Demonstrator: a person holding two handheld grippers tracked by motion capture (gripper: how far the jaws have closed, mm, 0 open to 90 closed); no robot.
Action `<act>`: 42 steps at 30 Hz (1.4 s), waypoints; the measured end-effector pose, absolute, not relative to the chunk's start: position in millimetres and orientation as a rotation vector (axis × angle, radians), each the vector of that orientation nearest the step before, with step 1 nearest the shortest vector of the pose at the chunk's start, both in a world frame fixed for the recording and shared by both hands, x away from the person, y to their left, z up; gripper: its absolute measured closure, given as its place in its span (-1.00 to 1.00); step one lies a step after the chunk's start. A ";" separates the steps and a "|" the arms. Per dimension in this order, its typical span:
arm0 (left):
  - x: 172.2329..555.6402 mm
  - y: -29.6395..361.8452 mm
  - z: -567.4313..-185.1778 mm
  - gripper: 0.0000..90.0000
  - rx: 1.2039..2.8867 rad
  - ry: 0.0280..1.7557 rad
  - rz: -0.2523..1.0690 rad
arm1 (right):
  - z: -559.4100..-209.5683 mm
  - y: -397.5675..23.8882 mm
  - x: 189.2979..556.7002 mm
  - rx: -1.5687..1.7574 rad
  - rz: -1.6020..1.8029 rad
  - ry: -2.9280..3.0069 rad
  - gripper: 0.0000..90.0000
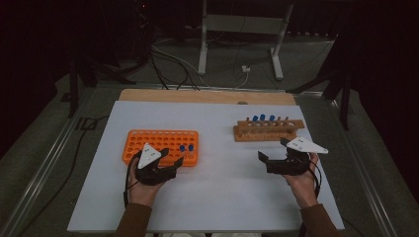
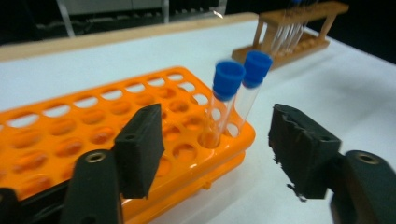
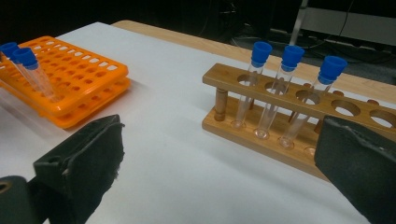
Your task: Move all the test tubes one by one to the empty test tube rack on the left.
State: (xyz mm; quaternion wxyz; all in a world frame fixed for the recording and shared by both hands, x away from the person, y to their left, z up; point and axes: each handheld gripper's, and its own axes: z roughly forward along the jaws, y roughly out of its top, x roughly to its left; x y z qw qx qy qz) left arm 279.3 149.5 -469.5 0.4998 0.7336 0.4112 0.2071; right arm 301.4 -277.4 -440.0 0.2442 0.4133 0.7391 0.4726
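Two blue-capped tubes [image 2: 233,100] already stood in the near right corner of the orange rack [image 1: 160,146] on the worktop [image 1: 212,197], while three remained in the wooden rack [image 3: 299,116] at the far right. The left hand-held gripper [image 2: 215,154] had its jaws apart and empty just before the seated tubes; the right hand-held gripper [image 3: 219,163] waited wide apart near the wooden rack.

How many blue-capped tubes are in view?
5. Two stand side by side in the orange rack at its right end: and. Three stand in the wooden rack.
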 end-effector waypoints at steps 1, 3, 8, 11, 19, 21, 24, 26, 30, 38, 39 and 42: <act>279.3 149.5 -469.5 -0.24 1.774 0.994 0.501 | -440.0 -277.4 301.4 1.129 1.291 2.018 -0.97; 273.1 158.7 -462.9 -0.32 1.743 0.992 0.524 | -439.7 -278.1 301.6 1.129 1.290 2.015 -0.97; 266.5 170.8 -456.9 -0.51 1.707 1.018 0.553 | -438.5 -279.3 301.9 1.128 1.292 2.011 -0.97; 261.7 178.6 -454.3 -0.63 1.689 1.027 0.569 | -436.2 -279.7 301.6 1.129 1.300 2.001 -0.97; 249.8 193.8 -450.8 -0.86 1.651 1.043 0.627 | -432.8 -278.7 302.1 1.124 1.303 1.995 -0.97; 249.0 195.0 -451.0 -0.95 1.650 1.046 0.631 | -432.0 -278.6 302.6 1.127 1.305 1.993 -0.97; 248.4 199.0 -451.7 -0.98 1.651 1.060 0.643 | -430.0 -278.6 303.5 1.133 1.308 1.988 -0.97; 248.0 201.6 -452.7 -0.98 1.662 1.068 0.656 | -429.1 -278.7 304.0 1.133 1.306 1.986 -0.97; 246.9 207.6 -456.2 -0.98 1.643 1.094 0.672 | -422.0 -279.5 311.2 1.148 1.306 1.970 -0.97; 246.6 215.0 -462.5 -0.98 1.631 1.117 0.673 | -406.3 -276.4 322.1 1.160 1.294 1.956 -0.97; 246.5 215.2 -462.4 -0.98 1.626 1.116 0.676 | -404.5 -276.1 324.1 1.162 1.290 1.955 -0.97; 245.8 214.9 -462.2 -0.98 1.621 1.115 0.679 | -400.2 -276.0 330.9 1.169 1.271 1.953 -0.97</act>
